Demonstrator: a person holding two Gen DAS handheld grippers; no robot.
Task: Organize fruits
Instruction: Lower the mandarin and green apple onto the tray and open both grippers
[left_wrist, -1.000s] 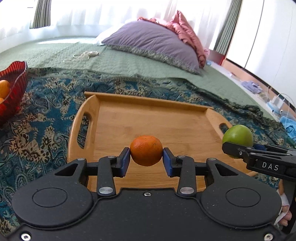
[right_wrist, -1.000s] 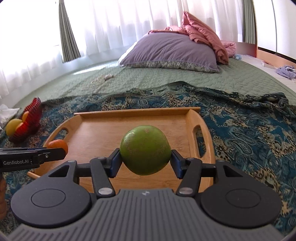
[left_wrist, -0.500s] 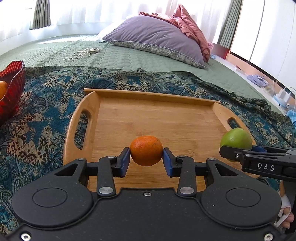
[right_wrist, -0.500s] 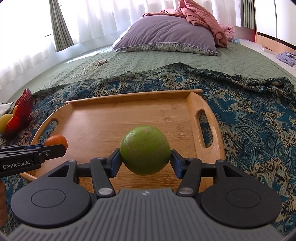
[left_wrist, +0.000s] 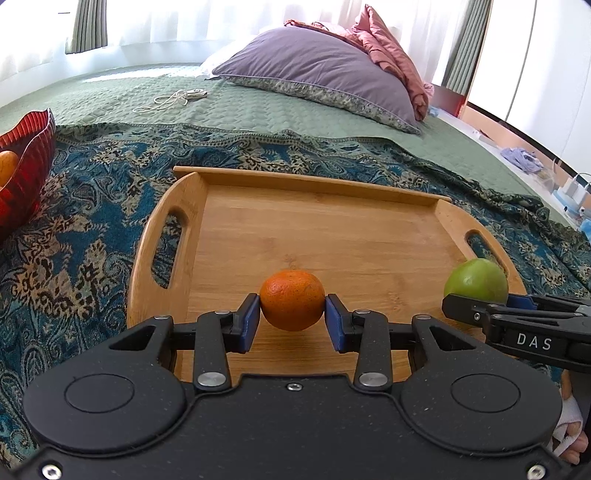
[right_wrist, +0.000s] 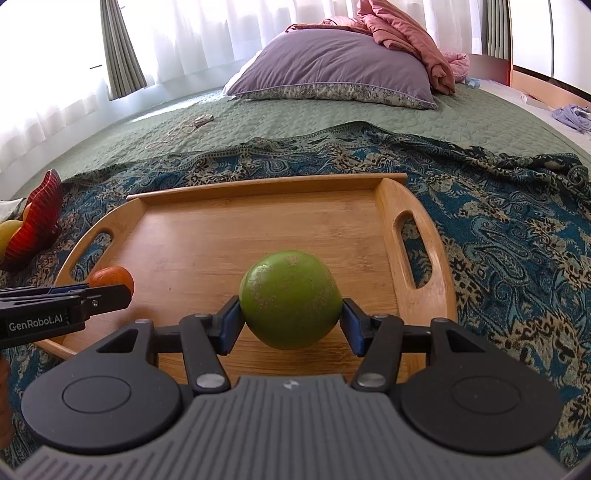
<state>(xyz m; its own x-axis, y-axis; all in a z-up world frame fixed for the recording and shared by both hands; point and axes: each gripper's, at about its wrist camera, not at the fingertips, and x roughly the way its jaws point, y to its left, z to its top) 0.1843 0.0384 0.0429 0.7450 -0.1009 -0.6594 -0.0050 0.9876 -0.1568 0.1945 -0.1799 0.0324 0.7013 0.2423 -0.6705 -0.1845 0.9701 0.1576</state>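
Observation:
My left gripper (left_wrist: 291, 319) is shut on an orange (left_wrist: 291, 299) and holds it over the near edge of the wooden tray (left_wrist: 321, 188). My right gripper (right_wrist: 290, 319) is shut on a green fruit (right_wrist: 290, 295) over the near part of the same tray (right_wrist: 391, 206). The green fruit also shows at the right of the left wrist view (left_wrist: 476, 280). The orange shows at the left of the right wrist view (right_wrist: 112, 277). A red bowl (left_wrist: 26, 162) with fruit in it stands to the left of the tray.
The tray lies on a blue patterned cloth (left_wrist: 85, 236) over a green quilt (left_wrist: 258, 110). A purple pillow (left_wrist: 325, 77) lies at the back. A cord (left_wrist: 170, 98) lies on the quilt. The bed's right edge drops toward the floor (left_wrist: 524, 158).
Both grippers have moved forward and lower toward the tray, still holding their fruits. The tray now looks closer and larger in both views.

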